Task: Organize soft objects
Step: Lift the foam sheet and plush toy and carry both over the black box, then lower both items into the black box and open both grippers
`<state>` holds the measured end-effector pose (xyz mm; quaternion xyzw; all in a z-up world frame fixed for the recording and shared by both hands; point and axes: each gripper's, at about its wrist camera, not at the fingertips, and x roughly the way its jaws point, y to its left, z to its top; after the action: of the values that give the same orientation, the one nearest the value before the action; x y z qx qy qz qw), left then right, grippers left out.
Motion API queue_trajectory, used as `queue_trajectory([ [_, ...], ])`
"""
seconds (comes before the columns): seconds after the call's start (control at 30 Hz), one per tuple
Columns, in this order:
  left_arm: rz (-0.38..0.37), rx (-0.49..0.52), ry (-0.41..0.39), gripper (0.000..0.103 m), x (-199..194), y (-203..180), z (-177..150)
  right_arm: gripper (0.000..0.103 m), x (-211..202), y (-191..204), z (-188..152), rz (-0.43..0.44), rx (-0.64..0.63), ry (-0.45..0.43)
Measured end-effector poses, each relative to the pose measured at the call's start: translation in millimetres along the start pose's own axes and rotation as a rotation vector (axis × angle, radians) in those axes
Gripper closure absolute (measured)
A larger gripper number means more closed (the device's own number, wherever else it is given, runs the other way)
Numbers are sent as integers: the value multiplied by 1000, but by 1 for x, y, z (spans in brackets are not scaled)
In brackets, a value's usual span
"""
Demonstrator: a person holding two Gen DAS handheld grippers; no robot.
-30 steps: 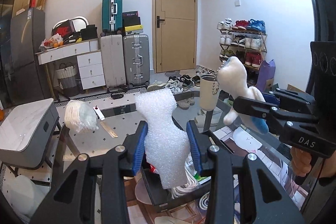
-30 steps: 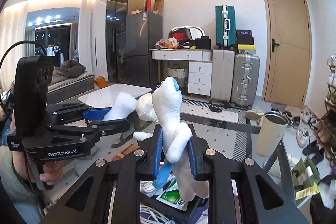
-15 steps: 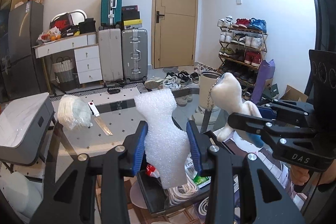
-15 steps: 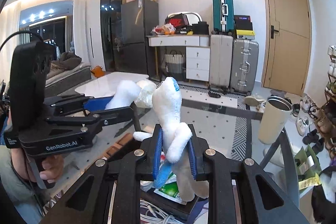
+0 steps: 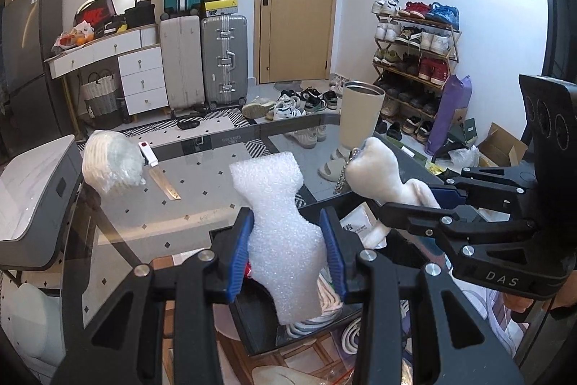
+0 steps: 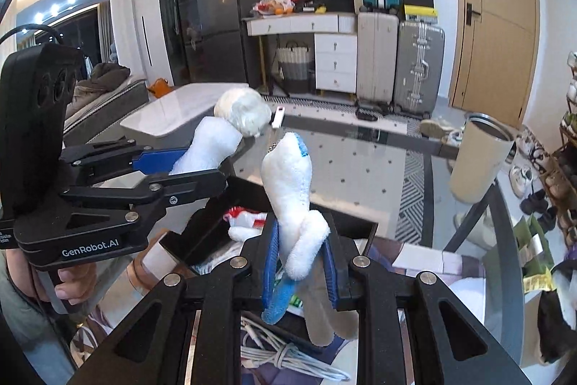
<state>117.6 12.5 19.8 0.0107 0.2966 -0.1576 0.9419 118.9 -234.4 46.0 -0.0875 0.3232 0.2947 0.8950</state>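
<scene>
Over the last second both hand-held grippers have come lower and closer to the glass surface (image 5: 202, 204), and the view has tipped downward so that the black rectangular open tray (image 6: 216, 204) under them now fills more of both pictures.

The left hand-held gripper (image 5: 286, 237) stays clenched on the white bubbly foam sheet cut to an hourglass outline (image 5: 281, 230), blue pads pressing its narrow waist, with the piece standing upright and hanging above the tray. The right hand-held gripper (image 6: 301, 264) is likewise clenched on the white plush toy with blue trim and a small metal chain (image 6: 290, 190), which stands upright between its jaws; its lower end droops past the fingers. In the left wrist view this toy sits just beside the foam, to its right, and the two do not appear to touch.

The descent suggests the carrying step is ending and a placement is near, probably into the tray, which already holds a red-and-white packet (image 6: 241, 217) and some papers. Neither soft item has been let go yet.

Still lying on the surface near its far left corner is a white netted bundle of soft wrap (image 5: 110, 163), just beside a metal ruler with a white handle (image 5: 158, 170). A beige cylindrical tumbler (image 5: 360, 114) stands at the far right edge.
</scene>
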Motion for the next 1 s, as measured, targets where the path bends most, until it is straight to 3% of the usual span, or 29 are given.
queue_trajectory([
  [0.37,8,12,80,65,14,-3,-7,82,25,-6,-5,4,-4,102],
  [0.73,11,8,114,65,20,-4,-8,81,30,-6,-6,-6,-2,113],
  [1.0,29,12,125,64,19,-3,-10,70,28,-12,-8,-20,14,103],
])
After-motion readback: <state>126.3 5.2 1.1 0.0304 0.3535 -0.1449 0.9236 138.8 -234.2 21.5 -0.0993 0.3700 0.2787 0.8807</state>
